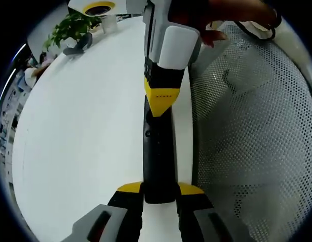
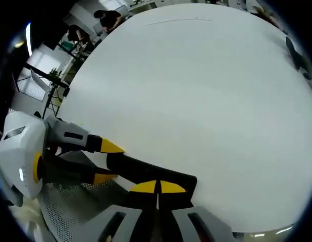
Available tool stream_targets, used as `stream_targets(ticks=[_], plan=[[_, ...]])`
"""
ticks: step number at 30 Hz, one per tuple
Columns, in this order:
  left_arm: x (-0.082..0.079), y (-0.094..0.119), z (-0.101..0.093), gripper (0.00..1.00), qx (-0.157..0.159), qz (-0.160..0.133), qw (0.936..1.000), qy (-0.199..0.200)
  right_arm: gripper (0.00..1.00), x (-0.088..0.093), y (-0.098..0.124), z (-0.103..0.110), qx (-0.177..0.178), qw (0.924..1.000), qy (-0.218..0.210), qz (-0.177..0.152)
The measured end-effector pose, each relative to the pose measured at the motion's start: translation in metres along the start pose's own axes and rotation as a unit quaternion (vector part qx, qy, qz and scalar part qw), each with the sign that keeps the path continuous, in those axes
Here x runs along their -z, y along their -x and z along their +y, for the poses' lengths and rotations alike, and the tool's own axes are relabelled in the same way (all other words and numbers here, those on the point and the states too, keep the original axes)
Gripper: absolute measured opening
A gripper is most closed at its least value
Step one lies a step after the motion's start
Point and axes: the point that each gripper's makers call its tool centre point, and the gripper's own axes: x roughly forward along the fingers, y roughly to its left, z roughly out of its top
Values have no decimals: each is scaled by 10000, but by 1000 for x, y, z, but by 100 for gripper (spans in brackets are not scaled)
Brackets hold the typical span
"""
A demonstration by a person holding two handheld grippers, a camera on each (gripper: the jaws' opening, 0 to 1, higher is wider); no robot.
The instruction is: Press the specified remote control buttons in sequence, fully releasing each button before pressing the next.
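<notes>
The long black plastic remote control (image 1: 158, 156) lies at the edge of the round white table (image 1: 80, 141), clamped at its near end by the left gripper (image 1: 160, 190). The right gripper (image 2: 157, 187), yellow tips closed together, presses onto its top.

Left gripper view: the remote control (image 1: 157, 151) lies near the surface (image 1: 85, 141) edge, one end between the left claw (image 1: 160, 194), the right claw (image 1: 163, 98) on its far end. A mesh chair (image 1: 247, 136) stands right of the surface; a plant (image 1: 70, 27) sits at the far edge.
</notes>
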Motion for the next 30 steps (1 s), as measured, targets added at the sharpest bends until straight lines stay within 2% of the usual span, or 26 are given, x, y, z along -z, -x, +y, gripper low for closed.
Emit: stream_targets(ticks=[13,18,24,30], plan=[[0,0,0,24,-4,0,10000,-1,0,-1,-5,-2,124,9999,68,63],[0,-1,1,23,-22,17,9999,142,0,-1,-5,-3,196,9997,103,138],[-1,-1,1,23,7,116,9998,132,0,-1,-6,-3,325,9990,308,59],[0,0,1,23,-6,23,9999,166,0,0,-5,-4,214,9997,129,-82]])
